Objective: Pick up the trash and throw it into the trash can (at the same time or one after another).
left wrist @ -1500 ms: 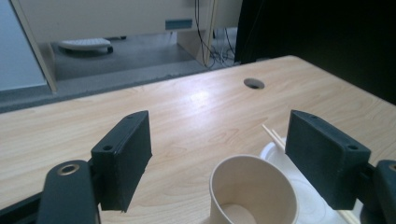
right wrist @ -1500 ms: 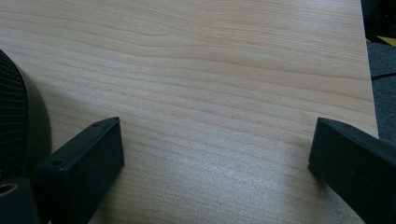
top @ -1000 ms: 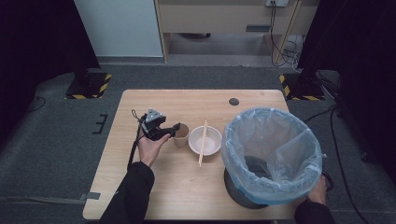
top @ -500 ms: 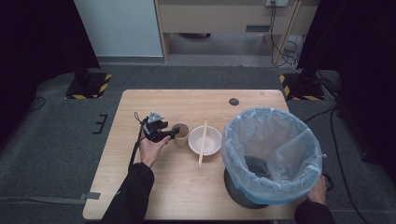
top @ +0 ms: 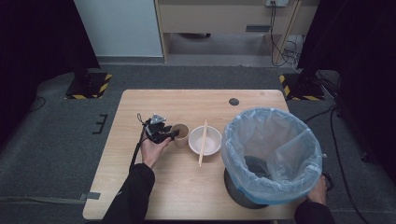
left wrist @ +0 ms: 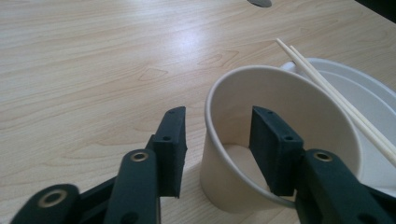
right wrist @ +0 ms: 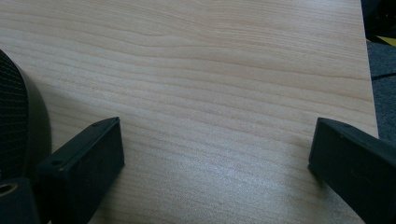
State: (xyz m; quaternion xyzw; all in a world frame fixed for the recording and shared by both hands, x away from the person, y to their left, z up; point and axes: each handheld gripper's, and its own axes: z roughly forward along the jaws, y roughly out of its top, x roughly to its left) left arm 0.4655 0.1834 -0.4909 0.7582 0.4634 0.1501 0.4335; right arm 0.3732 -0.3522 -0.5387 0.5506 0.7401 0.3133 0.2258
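Observation:
A brown paper cup [top: 180, 134] stands upright on the wooden table [top: 154, 186], left of a white bowl [top: 211, 141] with a pair of chopsticks [top: 202, 142] laid across it. My left gripper [top: 173, 134] reaches the cup from the left. In the left gripper view the left gripper [left wrist: 217, 140] straddles the wall of the cup [left wrist: 224, 186], one jaw inside and one outside. The jaws have just been closing, and a gap still shows between the outer jaw and the wall. My right gripper [right wrist: 215, 140] stands wide open over bare wood, with nothing between its jaws.
A large bin lined with a pale blue bag [top: 273, 154] fills the right front of the table; its dark base [right wrist: 14, 116] lies just left of my right gripper. A person's right hand [top: 320, 191] rests behind the bin at the table's front edge. A small dark disc [top: 234, 101] sits at the back.
My left gripper has edged a little to the right onto the cup's rim, and its jaws look narrower. The right hand has not moved.

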